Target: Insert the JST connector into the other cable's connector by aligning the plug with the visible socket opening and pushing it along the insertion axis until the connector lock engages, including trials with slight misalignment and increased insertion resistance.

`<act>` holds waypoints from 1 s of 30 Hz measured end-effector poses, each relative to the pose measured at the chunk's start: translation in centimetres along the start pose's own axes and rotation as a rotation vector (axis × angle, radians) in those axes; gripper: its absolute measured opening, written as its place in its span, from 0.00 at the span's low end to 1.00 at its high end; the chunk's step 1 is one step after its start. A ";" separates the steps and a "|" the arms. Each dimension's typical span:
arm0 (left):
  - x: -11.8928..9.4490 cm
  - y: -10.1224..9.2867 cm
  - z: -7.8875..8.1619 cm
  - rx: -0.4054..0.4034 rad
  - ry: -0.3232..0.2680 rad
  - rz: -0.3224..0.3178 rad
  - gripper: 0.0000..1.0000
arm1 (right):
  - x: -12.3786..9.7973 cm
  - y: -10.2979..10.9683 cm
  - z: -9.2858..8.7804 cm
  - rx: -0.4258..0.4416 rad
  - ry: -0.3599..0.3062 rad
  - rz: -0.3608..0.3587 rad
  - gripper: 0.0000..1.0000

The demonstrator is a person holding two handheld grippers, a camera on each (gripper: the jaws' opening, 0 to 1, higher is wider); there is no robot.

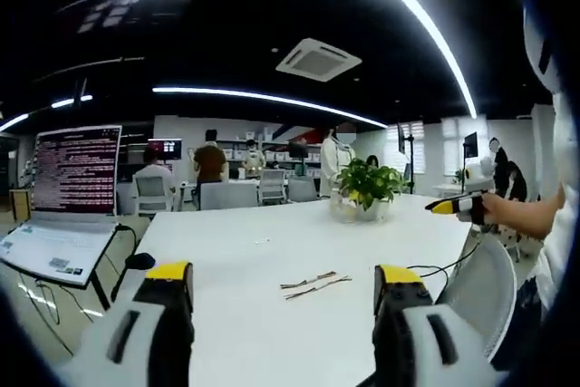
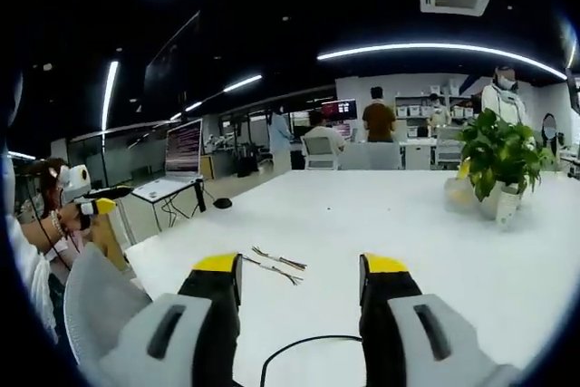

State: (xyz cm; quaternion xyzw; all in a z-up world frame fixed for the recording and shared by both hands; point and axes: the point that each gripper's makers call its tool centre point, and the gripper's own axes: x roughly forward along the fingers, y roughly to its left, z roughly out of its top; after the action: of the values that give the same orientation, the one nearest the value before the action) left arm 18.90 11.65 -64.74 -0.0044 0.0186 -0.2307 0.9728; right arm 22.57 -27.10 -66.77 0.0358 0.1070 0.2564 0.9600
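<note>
Two thin cables with small connectors [image 1: 314,284] lie side by side on the white table [image 1: 299,242], ahead of my left gripper [image 1: 284,280], which is open and holds nothing. The right gripper view has the same cables [image 2: 276,266] lying just beyond my right gripper [image 2: 300,271], also open and holding nothing. The right gripper's yellow tip [image 1: 446,207] comes in from the right of the left gripper view, held by a hand. The left gripper's tip [image 2: 101,207] appears at the left of the right gripper view. Connector details are too small to make out.
A potted plant [image 1: 367,189] stands at the table's far side. A laptop [image 1: 77,197] on a stand sits beside the table's left end, with a black mouse [image 1: 139,261] nearby. A black cord [image 2: 299,351] runs near my right gripper. People and chairs fill the background.
</note>
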 end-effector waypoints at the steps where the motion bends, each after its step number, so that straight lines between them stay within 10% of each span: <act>1: -0.1 -0.1 -0.2 -0.006 -0.001 0.005 0.80 | -0.1 0.1 -0.2 0.003 0.002 -0.001 0.49; 30: -1.0 -1.3 -3.0 -0.059 0.048 -0.036 0.80 | -1.2 1.0 -3.5 0.054 0.040 -0.048 0.47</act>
State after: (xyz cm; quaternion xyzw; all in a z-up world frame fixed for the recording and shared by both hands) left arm 17.26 10.92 -67.68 -0.0277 0.0486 -0.2474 0.9673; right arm 20.30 -26.82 -69.84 0.0538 0.1340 0.2308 0.9622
